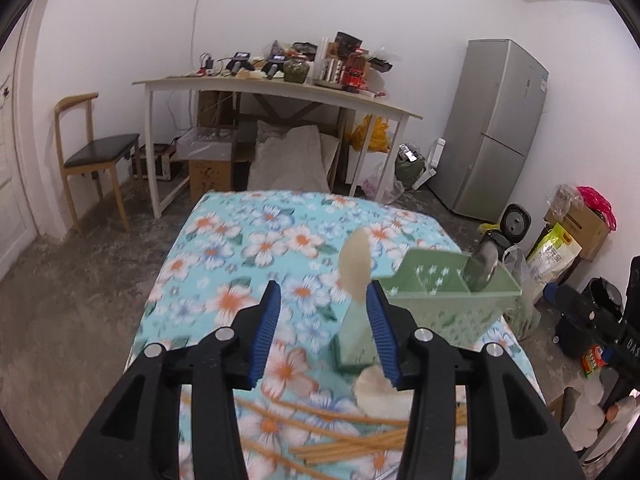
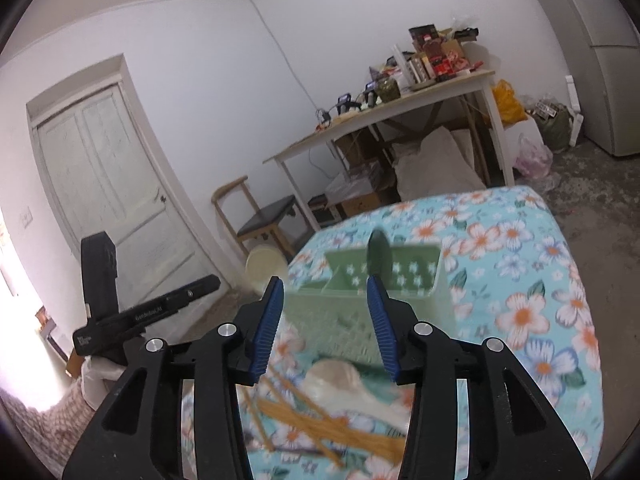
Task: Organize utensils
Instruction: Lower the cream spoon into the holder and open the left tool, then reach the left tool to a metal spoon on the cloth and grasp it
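**Hovering with both claws released over a half-sorted pile**

Standing apart with nothing pressed between their blue pads, the jaws of the left gripper are released; a pale ceramic spoon shows upright in the gap close to one pad, though blur hides whether it touches. The right gripper is likewise unclenched and empty, aimed at the green caddy.

Taking that caddy as the landmark: it sits on the floral tablecloth, and a dark-handled utensil already stands in one of its compartments; which compartment is hard to tell. On the near side of the caddy, toward the grippers, lies another pale spoon, with a loose scatter of wooden chopsticks crossed over one another just nearer still.

The spoons look like glazed ceramic, so likely stiff, smooth, a little heavy for their size and prone to chipping if dropped into the caddy; the handle neck seems the safest place to pinch, across its narrow width. The chopsticks should be light and rigid but thin and apt to roll or pivot, so a hold near the middle of one stick, or of a small aligned bundle, would probably keep them from swinging.
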A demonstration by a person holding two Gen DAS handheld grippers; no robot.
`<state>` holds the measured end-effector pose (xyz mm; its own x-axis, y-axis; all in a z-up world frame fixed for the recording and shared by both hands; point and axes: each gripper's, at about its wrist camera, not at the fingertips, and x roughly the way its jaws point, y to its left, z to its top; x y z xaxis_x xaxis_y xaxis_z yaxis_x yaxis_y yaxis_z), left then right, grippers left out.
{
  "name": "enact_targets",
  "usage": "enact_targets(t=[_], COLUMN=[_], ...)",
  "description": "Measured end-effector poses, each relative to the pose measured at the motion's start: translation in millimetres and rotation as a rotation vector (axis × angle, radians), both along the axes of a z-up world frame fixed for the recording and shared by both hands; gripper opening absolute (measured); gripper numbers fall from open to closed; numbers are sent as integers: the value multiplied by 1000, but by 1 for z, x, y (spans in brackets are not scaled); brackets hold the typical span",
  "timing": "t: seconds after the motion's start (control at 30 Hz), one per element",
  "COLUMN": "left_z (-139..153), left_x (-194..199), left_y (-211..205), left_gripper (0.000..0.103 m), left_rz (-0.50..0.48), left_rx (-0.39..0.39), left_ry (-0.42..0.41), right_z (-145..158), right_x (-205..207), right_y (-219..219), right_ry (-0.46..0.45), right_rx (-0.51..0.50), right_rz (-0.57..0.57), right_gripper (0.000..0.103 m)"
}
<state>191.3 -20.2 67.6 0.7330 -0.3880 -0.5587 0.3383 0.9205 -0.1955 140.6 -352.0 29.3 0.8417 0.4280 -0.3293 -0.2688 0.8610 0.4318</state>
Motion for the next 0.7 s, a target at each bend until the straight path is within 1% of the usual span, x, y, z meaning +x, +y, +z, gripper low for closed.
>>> enact_targets(t=[0.23,0.43,0.53,0.6,0.7], left_z=[-16,-36,-47,-53,-64], left_x=[-30,-52,-62,-68,-76], left_y=[23,34,37,38,40], left_gripper=[45,45,45,45,45], left_rz=[44,65,68,66,64], left_rx=[9,3,4,5,2], left_ry=[45,105,134,151,177], right_z=[-21,-38,-43,-45,-49], right_x=[-13,-26,-28,-30,-33], right_y=[11,21,27,32,38], right_ry=[68,115,134,142,151], right_rx=[-13,11,8,2,-11], right_rz=[16,31,46,55,71], right_gripper=[43,43,46,50,52])
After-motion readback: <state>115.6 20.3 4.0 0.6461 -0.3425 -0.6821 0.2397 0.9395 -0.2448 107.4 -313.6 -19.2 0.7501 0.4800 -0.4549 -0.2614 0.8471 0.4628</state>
